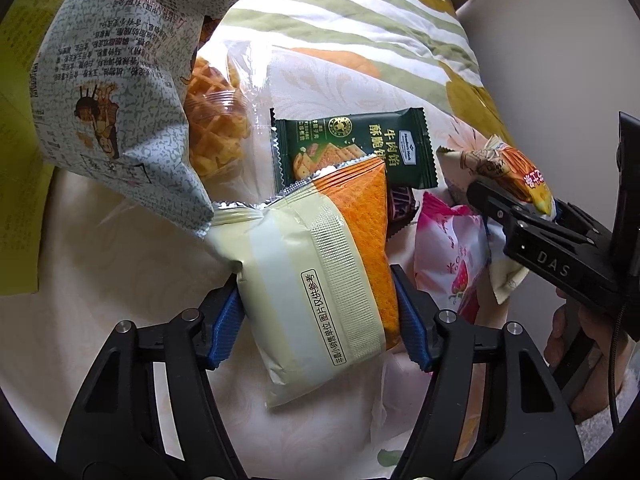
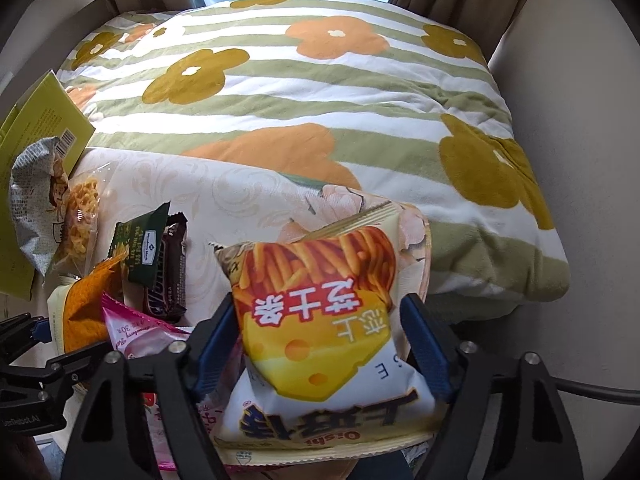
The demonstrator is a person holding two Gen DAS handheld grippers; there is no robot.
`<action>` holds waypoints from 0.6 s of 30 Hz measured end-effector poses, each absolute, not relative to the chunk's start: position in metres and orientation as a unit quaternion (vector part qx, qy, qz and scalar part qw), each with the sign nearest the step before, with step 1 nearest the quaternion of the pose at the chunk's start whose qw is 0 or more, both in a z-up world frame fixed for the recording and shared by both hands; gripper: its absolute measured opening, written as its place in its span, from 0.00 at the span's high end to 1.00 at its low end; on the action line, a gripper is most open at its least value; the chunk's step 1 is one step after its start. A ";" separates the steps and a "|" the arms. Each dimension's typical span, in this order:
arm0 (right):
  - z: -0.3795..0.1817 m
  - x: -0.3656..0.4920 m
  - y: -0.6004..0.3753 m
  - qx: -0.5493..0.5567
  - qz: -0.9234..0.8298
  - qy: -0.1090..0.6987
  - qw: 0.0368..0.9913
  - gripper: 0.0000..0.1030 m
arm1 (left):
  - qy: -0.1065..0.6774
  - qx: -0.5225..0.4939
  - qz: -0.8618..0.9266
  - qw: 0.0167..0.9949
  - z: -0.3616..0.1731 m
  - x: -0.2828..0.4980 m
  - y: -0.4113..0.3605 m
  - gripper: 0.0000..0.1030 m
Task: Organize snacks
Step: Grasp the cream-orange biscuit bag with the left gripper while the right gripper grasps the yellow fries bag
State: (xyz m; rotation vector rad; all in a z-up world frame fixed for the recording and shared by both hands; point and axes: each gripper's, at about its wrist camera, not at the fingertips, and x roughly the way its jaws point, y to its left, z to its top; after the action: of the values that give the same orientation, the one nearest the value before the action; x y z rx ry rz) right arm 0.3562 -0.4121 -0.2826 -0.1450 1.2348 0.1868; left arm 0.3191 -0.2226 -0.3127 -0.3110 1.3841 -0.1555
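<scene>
My left gripper (image 1: pixel 318 312) is shut on a cream and orange snack packet (image 1: pixel 320 276), its blue pads (image 1: pixel 226 324) pressing both sides. My right gripper (image 2: pixel 320 344) is shut on a cheese stick bag (image 2: pixel 320 312) and shows at the right of the left wrist view (image 1: pixel 516 216). On the pale floral cloth (image 1: pixel 120 300) lie a green biscuit packet (image 1: pixel 352 144), a brown chocolate bar (image 2: pixel 168 268), a pink strawberry packet (image 1: pixel 452 256), and a grey printed bag of lattice crisps (image 1: pixel 116 80).
A folded blanket (image 2: pixel 304 92) with orange and mustard flowers lies behind the snacks. A yellow-green box (image 2: pixel 36 120) stands at the left edge. Curtains and a pale wall are beyond the blanket.
</scene>
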 end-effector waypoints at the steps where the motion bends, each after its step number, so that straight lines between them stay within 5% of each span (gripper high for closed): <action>1: -0.282 0.355 -0.412 -0.068 0.088 0.577 0.809 0.37 | 0.634 -0.144 -0.071 0.756 -0.313 0.317 -0.223 0.38; 6: -0.276 0.350 -0.416 -0.059 0.079 0.568 0.817 0.48 | 0.630 -0.149 -0.069 0.759 -0.309 0.310 -0.219 0.39; 18: -0.233 0.321 -0.416 -0.050 0.071 0.530 0.844 0.49 | 0.594 -0.157 -0.086 0.784 -0.277 0.279 -0.216 0.39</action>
State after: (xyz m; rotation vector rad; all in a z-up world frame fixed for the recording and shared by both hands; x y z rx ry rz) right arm 0.3206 -0.4159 -0.2328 -0.1058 1.1185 0.1498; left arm 0.2788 -0.2162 -0.2774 -0.3384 1.2825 -0.1853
